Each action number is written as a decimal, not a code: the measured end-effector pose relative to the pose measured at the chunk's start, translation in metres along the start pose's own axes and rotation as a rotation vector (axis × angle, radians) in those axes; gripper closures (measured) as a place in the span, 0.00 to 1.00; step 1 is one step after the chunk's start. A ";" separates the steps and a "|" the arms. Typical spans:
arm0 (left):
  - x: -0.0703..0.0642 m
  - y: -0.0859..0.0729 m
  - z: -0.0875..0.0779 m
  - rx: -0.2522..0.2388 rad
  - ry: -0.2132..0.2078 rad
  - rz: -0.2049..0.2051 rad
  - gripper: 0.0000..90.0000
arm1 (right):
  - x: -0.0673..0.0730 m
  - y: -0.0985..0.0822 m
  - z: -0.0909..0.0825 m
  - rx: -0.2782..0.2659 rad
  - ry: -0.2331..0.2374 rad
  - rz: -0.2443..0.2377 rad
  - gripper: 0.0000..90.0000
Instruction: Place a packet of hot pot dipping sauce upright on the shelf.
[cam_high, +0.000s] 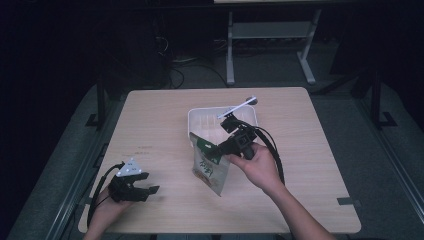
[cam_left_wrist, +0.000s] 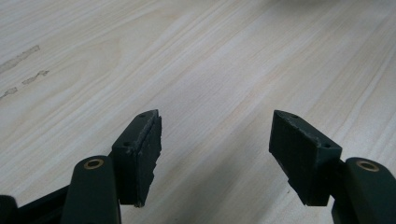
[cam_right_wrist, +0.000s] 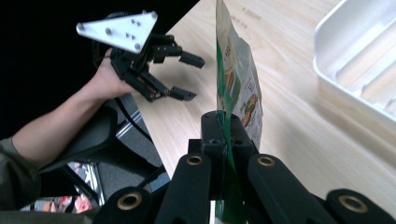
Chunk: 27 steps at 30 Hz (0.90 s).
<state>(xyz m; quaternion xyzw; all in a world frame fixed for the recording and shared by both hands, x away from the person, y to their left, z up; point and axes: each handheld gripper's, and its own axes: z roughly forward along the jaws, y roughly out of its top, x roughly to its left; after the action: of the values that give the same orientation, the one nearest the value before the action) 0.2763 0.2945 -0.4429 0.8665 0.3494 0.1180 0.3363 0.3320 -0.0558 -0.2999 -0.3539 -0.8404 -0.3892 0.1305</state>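
Clamped in the right gripper (cam_right_wrist: 223, 135), a snack pouch (cam_right_wrist: 236, 88) is held beside a white tray (cam_high: 196, 120); the left gripper (cam_left_wrist: 215, 154) is held open, gripping nothing.

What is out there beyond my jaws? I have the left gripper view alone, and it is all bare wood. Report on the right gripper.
Observer: The right gripper is shut on the top edge of a green snack pouch, near the middle of the table.
Operator: Tell me whether it is lifted clear.
Observer: The pouch hangs tilted from the jaws. I cannot tell whether its lower end touches the wood.
Operator: Name what lies behind it.
Observer: A white ribbed tray sits just beyond the pouch, on the far side from the person.
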 end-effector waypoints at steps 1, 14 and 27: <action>0.000 0.000 0.000 -0.003 0.001 -0.003 0.37 | 0.000 0.001 -0.002 -0.008 -0.003 0.003 0.99; 0.000 0.000 0.001 0.001 0.010 0.000 0.34 | -0.008 0.018 -0.021 -0.074 -0.046 0.056 0.99; 0.002 -0.001 0.001 0.004 0.025 0.002 0.32 | -0.020 0.041 -0.027 -0.136 -0.102 0.100 0.99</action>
<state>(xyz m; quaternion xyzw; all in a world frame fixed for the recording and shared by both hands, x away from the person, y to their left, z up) 0.2778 0.2957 -0.4441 0.8662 0.3528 0.1283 0.3300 0.3732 -0.0674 -0.2681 -0.4231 -0.7988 -0.4197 0.0823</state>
